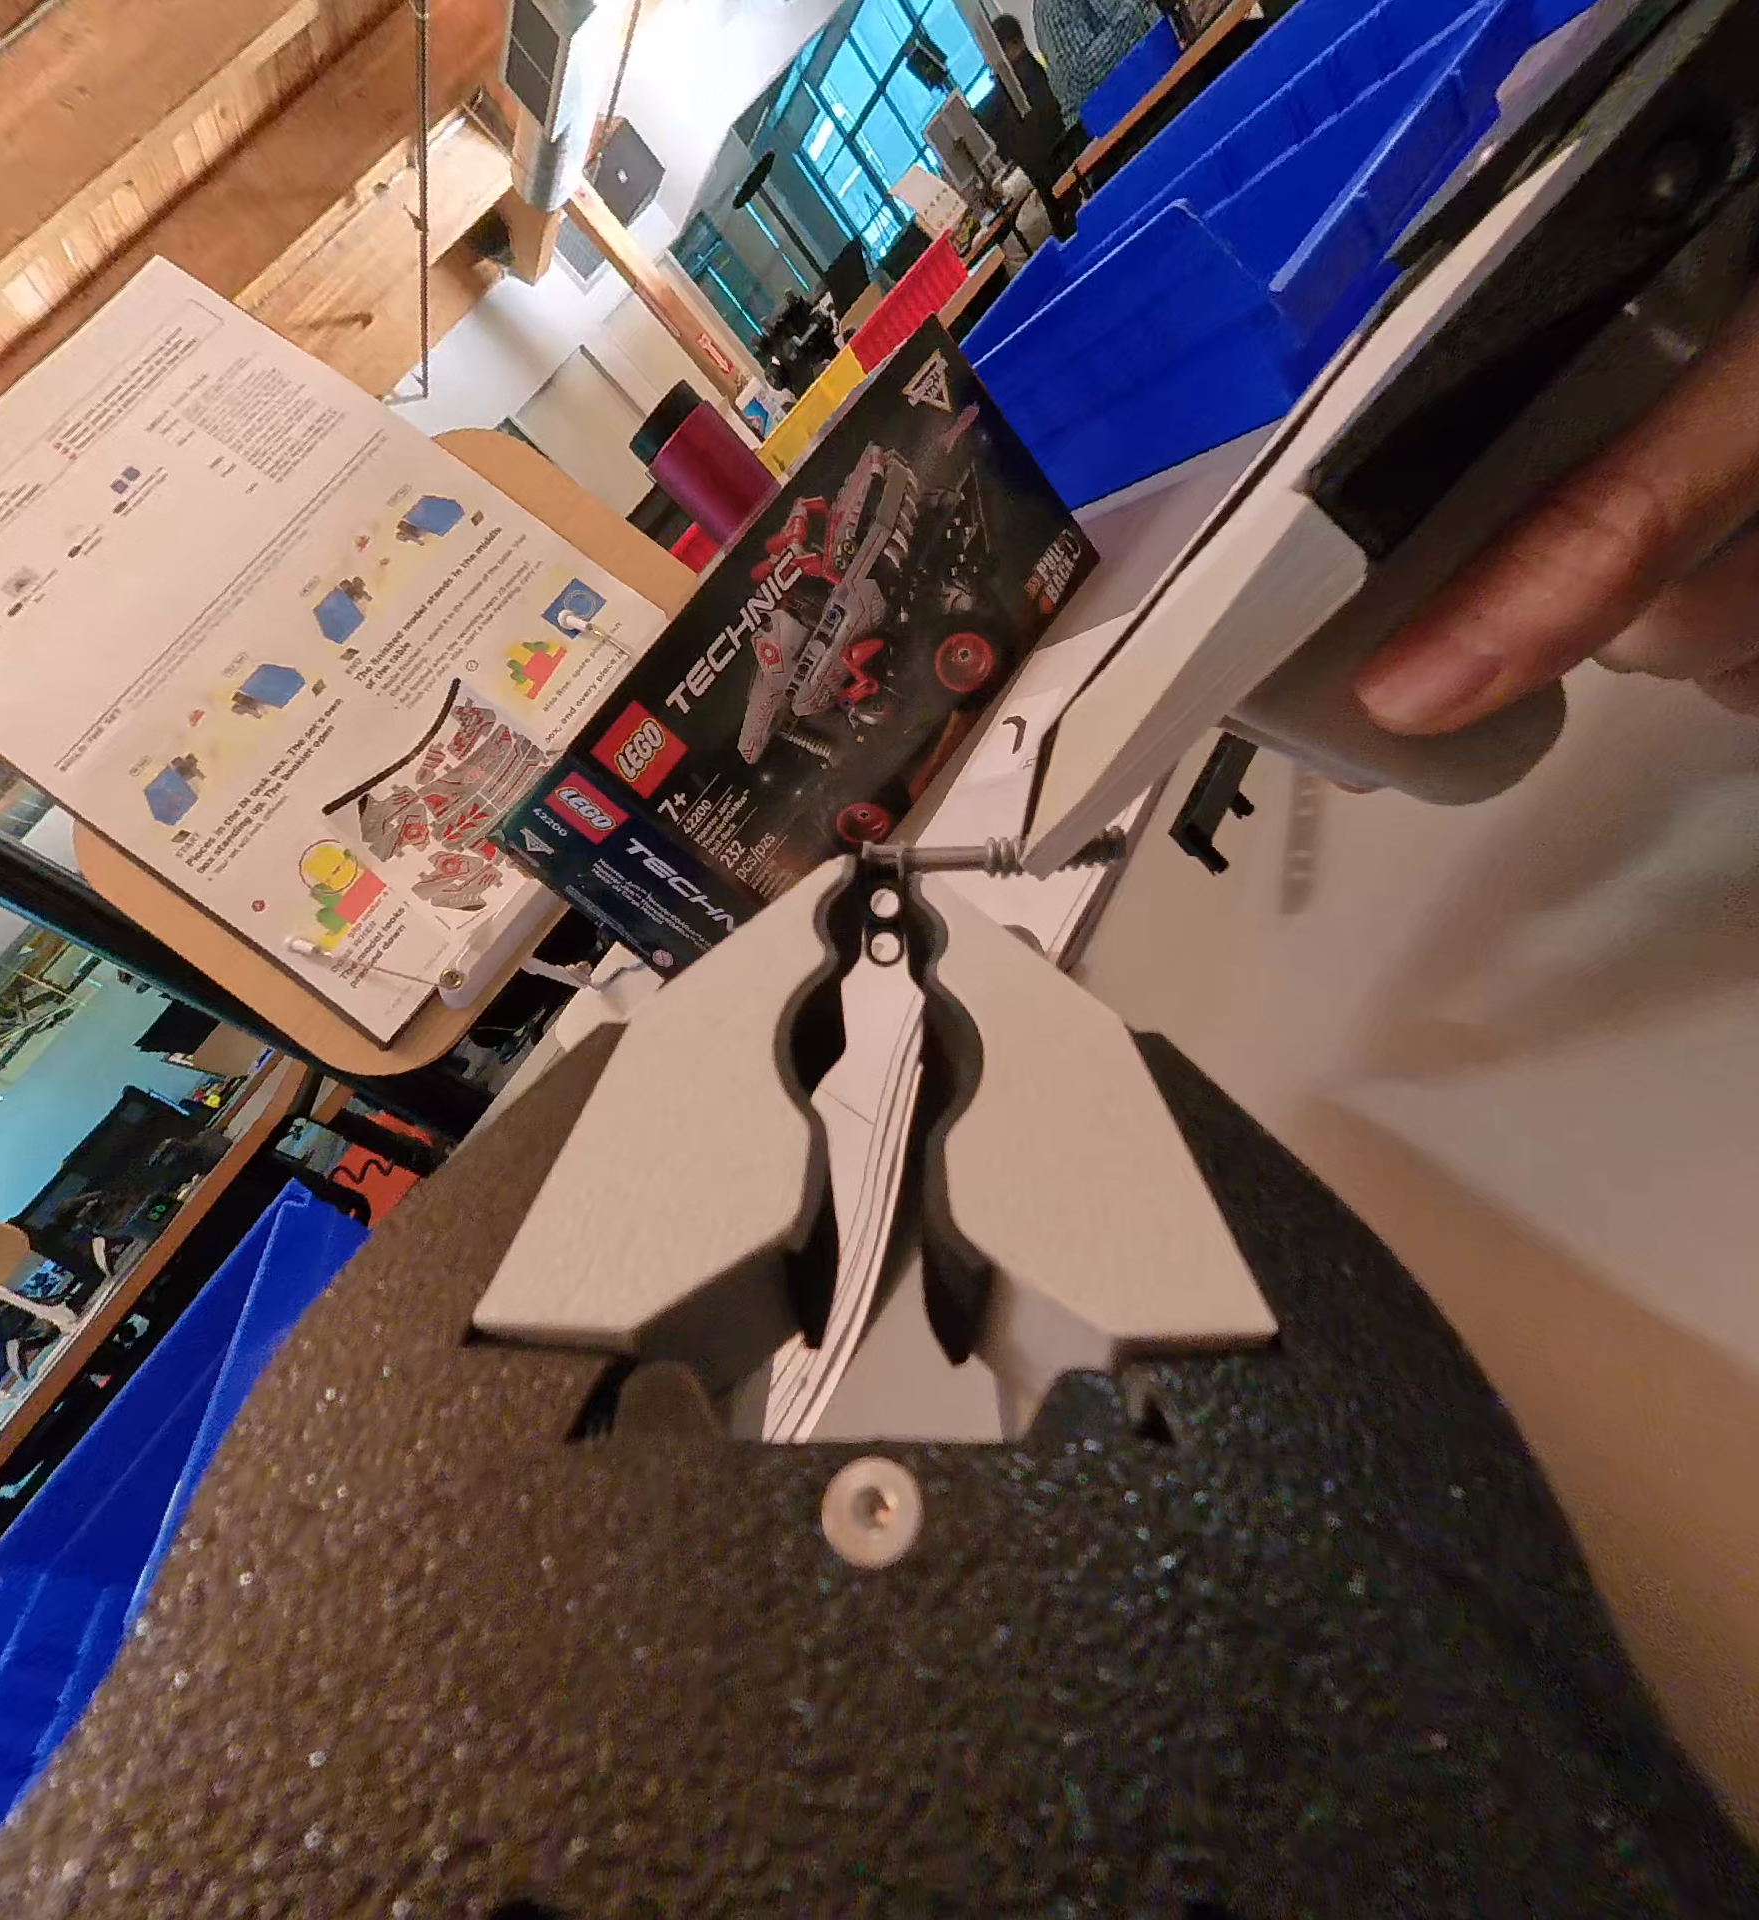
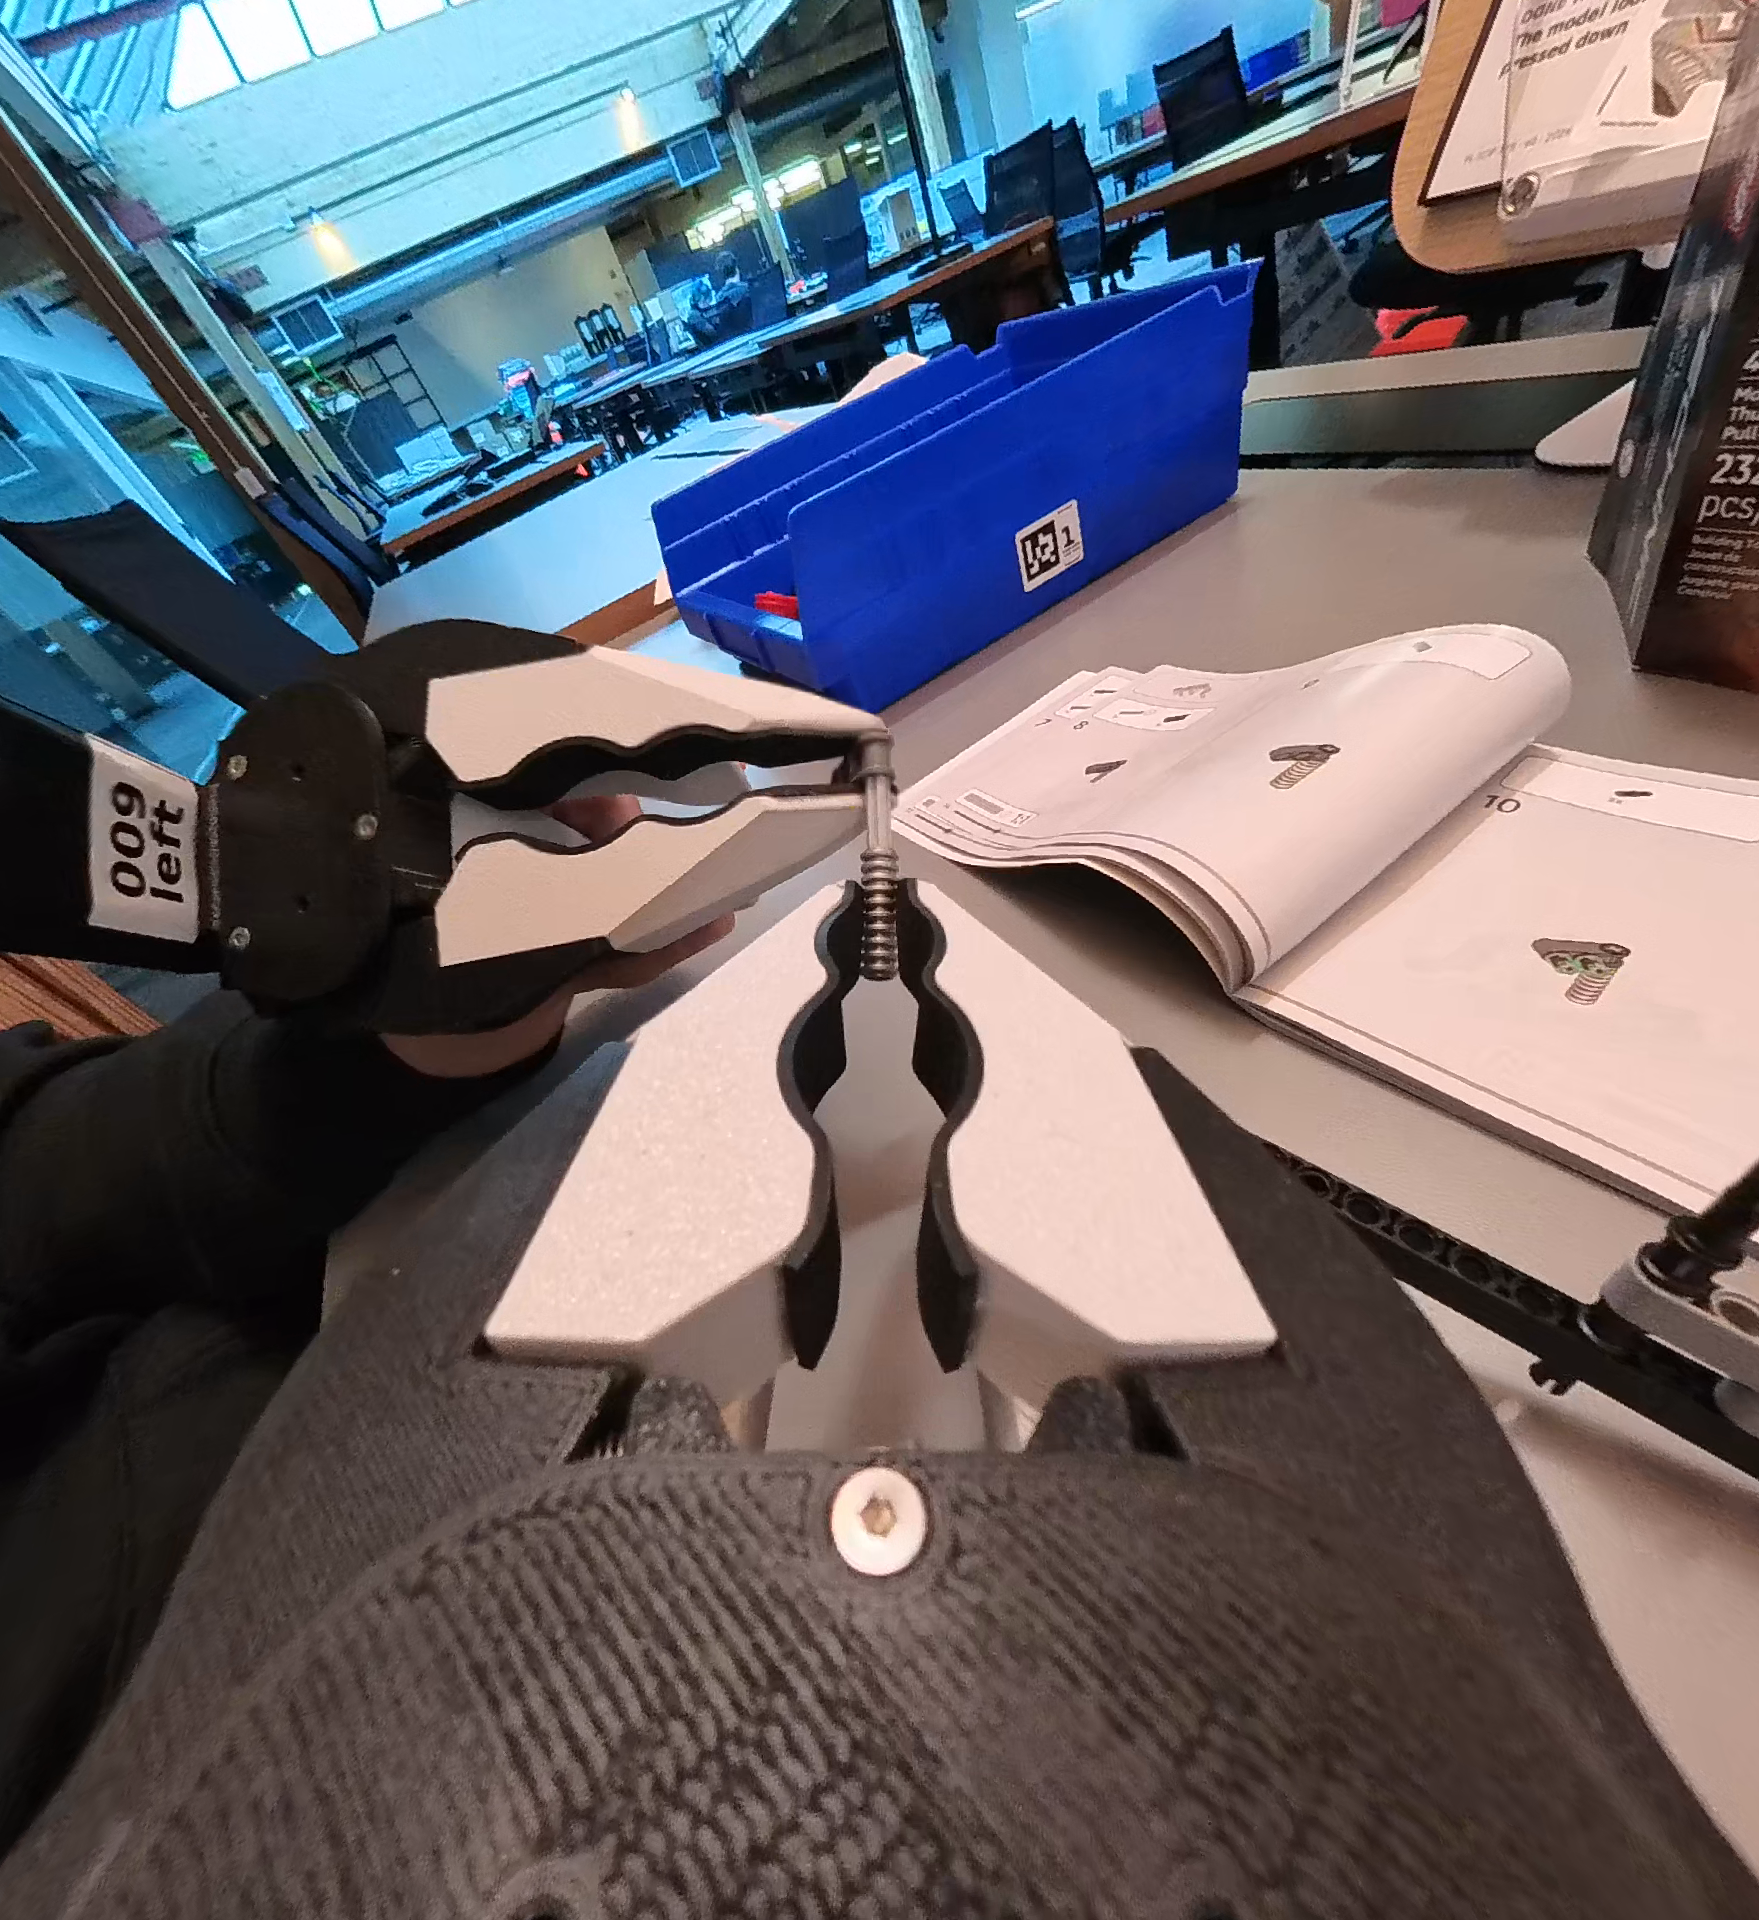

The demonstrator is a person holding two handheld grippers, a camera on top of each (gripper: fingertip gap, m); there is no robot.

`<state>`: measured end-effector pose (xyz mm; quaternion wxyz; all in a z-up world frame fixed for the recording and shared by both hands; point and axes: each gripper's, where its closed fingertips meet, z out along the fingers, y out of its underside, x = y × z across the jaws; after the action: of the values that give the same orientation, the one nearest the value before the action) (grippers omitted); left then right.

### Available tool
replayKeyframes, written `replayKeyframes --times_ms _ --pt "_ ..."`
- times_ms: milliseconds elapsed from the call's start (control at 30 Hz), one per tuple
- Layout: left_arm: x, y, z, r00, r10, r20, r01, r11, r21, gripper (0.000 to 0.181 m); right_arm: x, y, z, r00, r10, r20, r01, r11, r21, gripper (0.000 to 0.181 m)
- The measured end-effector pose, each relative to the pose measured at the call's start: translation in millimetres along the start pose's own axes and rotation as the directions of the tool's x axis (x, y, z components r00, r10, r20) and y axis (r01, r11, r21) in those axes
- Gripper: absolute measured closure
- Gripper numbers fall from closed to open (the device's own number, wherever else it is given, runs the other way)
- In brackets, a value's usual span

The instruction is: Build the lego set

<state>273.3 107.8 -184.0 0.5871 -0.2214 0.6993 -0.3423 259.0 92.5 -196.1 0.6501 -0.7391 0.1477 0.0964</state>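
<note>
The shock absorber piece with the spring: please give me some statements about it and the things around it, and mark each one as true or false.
1. Both grippers grip the spring piece at once. True: the left gripper pinches its grey end, and the right gripper is shut on the coil end.
2. The instruction booklet is closed. False: it lies open on the table.
3. The blue bin carries a small white sticker on its side. True.
4. The set's box lies flat on the table. False: it stands upright, beside the board with the instruction sheet.
5. The left gripper is empty. False: it also clamps a small black piece with holes.
</note>
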Motion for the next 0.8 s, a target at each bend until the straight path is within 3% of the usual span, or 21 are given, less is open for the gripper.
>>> replayKeyframes --times_ms 200,467,633,733,800 --pt "2.0 3.3 1.5 0.996 -0.080 -0.030 0.080 0.997 -0.005 0.176 0.8 0.5 0.0 1.000 0.000 -0.006 0.000 1.000 -0.004 0.177" --pt "6.2 7.7 2.5 0.999 0.031 -0.017 -0.032 0.999 -0.043 0.176 4.4 3.9 0.6 1.000 0.005 -0.029 -0.006 1.000 -0.029 0.178" --pt "5.8 6.5 2.9 0.998 -0.063 -0.017 0.063 0.998 -0.031 0.177 4.2 2.9 0.2 1.000 0.014 -0.020 -0.014 1.000 -0.021 0.177" --pt "5.5 5.6 3.8 0.960 -0.272 -0.060 0.272 0.962 -0.008 0.177 3.5 -0.2 -1.3 1.000 0.018 -0.012 -0.018 1.000 0.003 0.177" --pt "5.3 6.8 5.3 0.952 -0.301 -0.059 0.301 0.954 -0.015 0.176 4.3 -2.0 -0.8 0.999 0.037 -0.018 -0.037 0.999 0.021 0.177"
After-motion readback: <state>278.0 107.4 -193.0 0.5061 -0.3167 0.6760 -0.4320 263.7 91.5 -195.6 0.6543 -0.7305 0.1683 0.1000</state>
